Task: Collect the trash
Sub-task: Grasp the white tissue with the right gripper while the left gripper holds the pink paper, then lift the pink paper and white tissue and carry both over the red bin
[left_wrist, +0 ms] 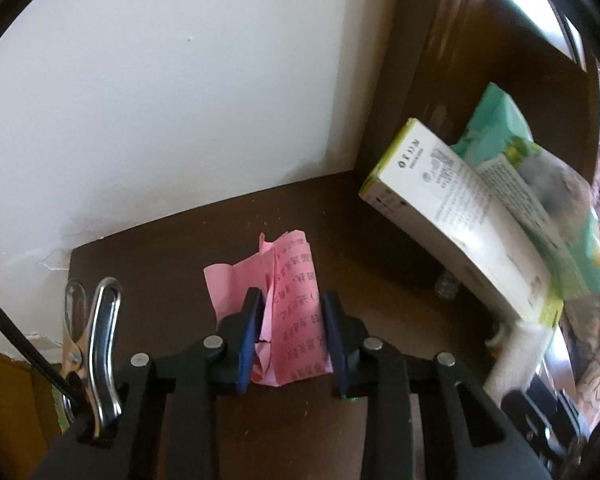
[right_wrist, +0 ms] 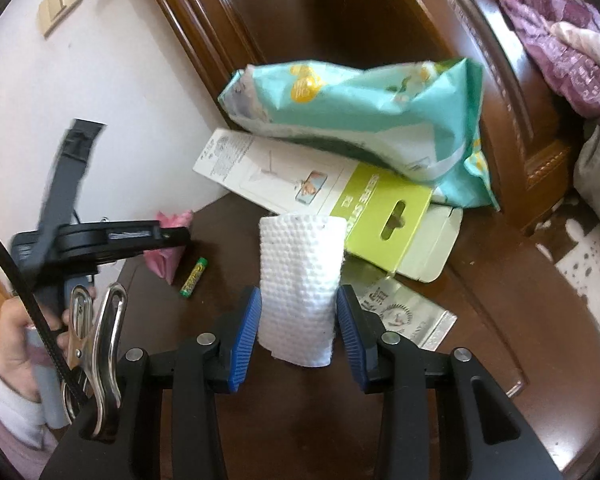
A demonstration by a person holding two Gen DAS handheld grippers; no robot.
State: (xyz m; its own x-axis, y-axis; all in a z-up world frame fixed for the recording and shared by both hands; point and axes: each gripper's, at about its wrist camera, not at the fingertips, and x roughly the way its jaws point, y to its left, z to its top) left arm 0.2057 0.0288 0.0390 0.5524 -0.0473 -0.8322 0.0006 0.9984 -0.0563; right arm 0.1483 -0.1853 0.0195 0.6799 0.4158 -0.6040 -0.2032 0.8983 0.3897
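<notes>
Left tongs (left_wrist: pixel 292 320): blue pads on either side of the pink paper (left_wrist: pixel 284 312); contact on both sides cannot be told.
Pink paper: crumpled, printed, on the dark worktop (left_wrist: pixel 380 264) near the white wall.
Right tongs (right_wrist: pixel 298 320): pinching a white embossed tissue (right_wrist: pixel 300 280), held upright.
Elsewhere: green battery (right_wrist: pixel 195 276), white-and-green box (right_wrist: pixel 340 200), teal packet (right_wrist: pixel 360 120), silver sachet (right_wrist: pixel 408 316).

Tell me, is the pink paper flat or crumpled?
Crumpled. The pink paper is creased and folded over itself, with torn, curled edges, between the left gripper's fingers.
</notes>
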